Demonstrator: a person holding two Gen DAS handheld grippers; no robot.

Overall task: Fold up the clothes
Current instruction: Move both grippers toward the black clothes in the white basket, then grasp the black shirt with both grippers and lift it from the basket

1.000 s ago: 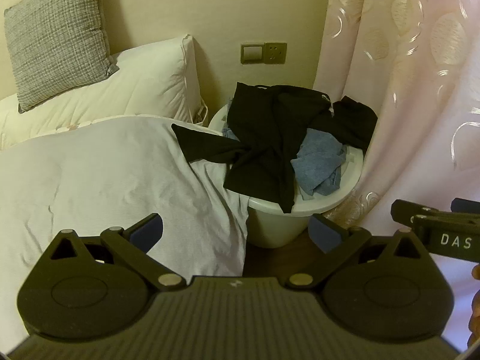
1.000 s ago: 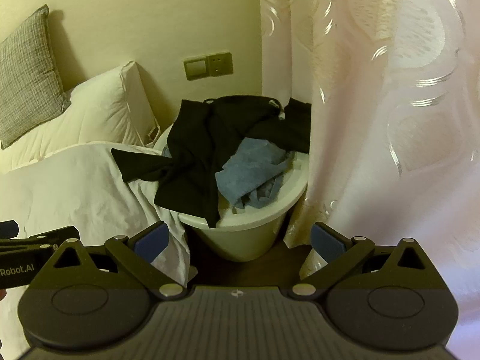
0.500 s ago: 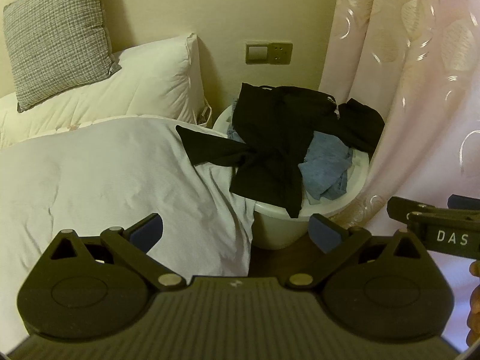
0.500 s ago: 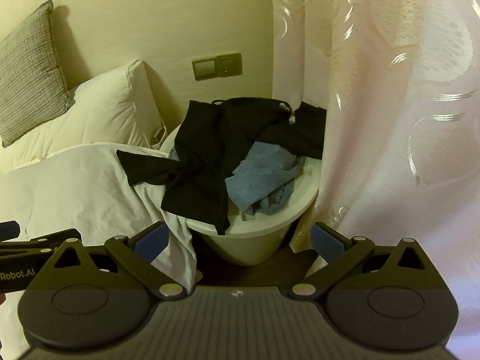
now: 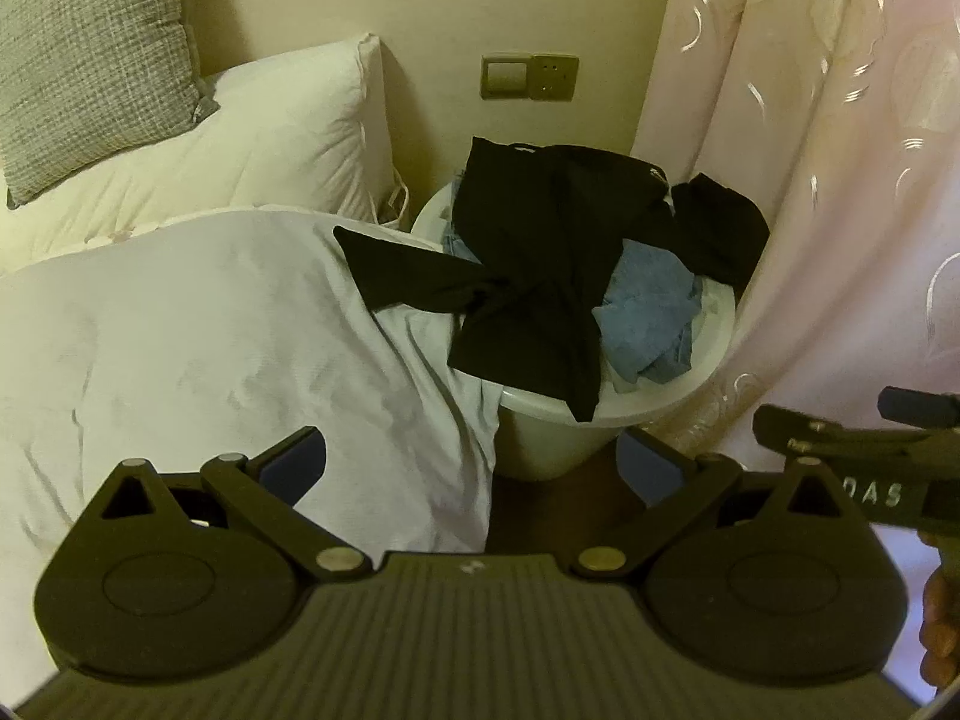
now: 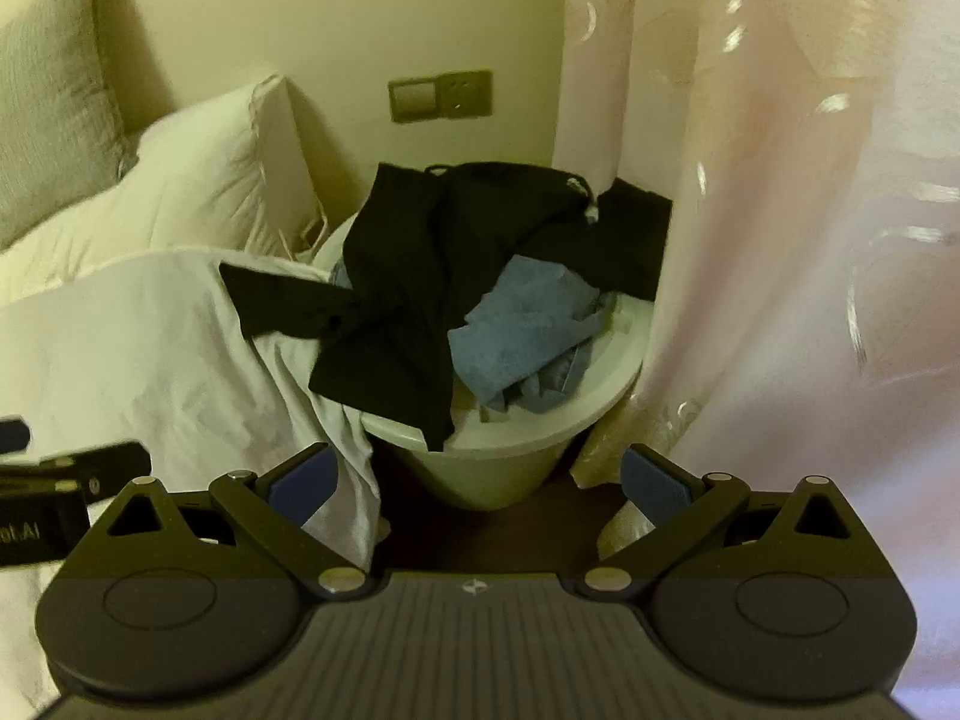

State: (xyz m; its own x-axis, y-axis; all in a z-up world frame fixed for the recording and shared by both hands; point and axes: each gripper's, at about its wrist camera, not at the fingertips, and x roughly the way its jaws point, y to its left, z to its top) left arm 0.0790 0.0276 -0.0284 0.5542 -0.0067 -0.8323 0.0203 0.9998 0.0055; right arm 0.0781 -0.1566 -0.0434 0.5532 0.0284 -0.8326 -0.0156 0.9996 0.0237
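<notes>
A round white laundry basket [image 5: 630,414] stands on the floor between a bed, on the left, and a pale patterned curtain [image 5: 840,180], on the right. A black garment [image 5: 540,252] lies heaped over the basket's top, above a crumpled blue garment [image 5: 651,312]. The black garment's long axis runs left to right: one sleeve reaches left over the rim and rests on the bed's white duvet [image 5: 210,330], its end pointing towards the white pillow [image 5: 270,138]. Another flap hangs over the near rim.

The left gripper [image 5: 471,462] and the right gripper [image 6: 474,480] hover near the basket, both spread wide and holding nothing.

A likely risk: lifting the black garment may drag the blue one out (they look tangled), or pull on the duvet.
</notes>
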